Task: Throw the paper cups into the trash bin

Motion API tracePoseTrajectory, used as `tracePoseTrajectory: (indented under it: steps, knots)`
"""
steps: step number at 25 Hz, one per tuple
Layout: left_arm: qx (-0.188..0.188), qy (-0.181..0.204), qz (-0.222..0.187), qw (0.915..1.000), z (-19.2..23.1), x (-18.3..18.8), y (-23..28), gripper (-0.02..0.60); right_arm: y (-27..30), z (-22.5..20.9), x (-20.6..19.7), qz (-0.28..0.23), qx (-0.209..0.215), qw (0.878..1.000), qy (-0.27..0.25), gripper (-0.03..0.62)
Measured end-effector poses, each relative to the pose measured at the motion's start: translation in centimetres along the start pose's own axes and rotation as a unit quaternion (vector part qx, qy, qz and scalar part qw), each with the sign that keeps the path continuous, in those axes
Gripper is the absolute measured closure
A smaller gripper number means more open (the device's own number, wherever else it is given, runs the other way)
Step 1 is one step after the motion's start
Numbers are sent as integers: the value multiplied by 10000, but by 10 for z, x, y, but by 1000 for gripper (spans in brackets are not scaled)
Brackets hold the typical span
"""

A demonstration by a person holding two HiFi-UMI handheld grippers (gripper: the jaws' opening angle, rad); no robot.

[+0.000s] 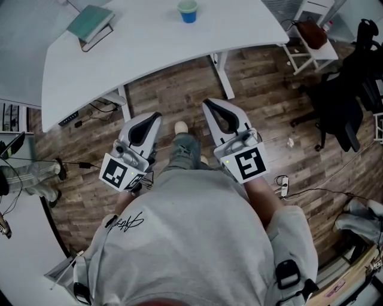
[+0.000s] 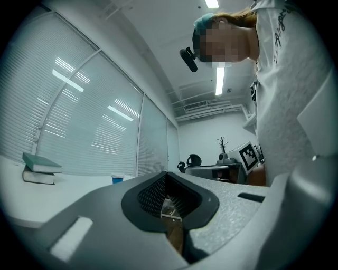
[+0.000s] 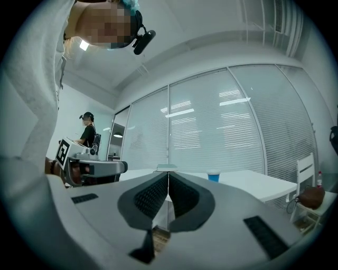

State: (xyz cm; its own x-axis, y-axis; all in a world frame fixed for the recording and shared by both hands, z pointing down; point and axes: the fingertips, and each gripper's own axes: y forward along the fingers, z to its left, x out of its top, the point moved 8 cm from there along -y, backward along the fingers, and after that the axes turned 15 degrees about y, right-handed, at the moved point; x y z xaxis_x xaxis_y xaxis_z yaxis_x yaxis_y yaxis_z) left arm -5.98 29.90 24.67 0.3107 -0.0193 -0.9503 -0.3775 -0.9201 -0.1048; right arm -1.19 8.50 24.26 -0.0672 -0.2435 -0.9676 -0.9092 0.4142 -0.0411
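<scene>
Cool, even brightness is cast by long white ceiling strip lights point(image 2: 220, 80), mirrored on pale slatted window blinds point(image 3: 232, 132), and both gripper views are bent and black-ringed at the edges.

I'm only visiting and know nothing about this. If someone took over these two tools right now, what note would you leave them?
Left tool: shut, empty.
Right tool: shut, empty.
Both are held in front of the white desk, not touching it.
One blue paper cup stands upright near the desk's far edge. No trash bin shows in any view.
Done: nothing visible.
Left: grab the cup, find the bin, drop it in.
</scene>
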Motion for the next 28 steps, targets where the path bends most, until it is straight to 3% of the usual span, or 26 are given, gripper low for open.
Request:
tracePoseTrajectory:
  steps: [13, 28]
  knots:
    - [31, 117, -172, 9998, 45, -10, 21, 584, 37, -19, 7, -27, -198, 9998, -47, 583]
    - [-191, 134, -146, 9996, 102, -30, 63, 584, 92, -58, 17, -29, -383, 9992, -125, 583]
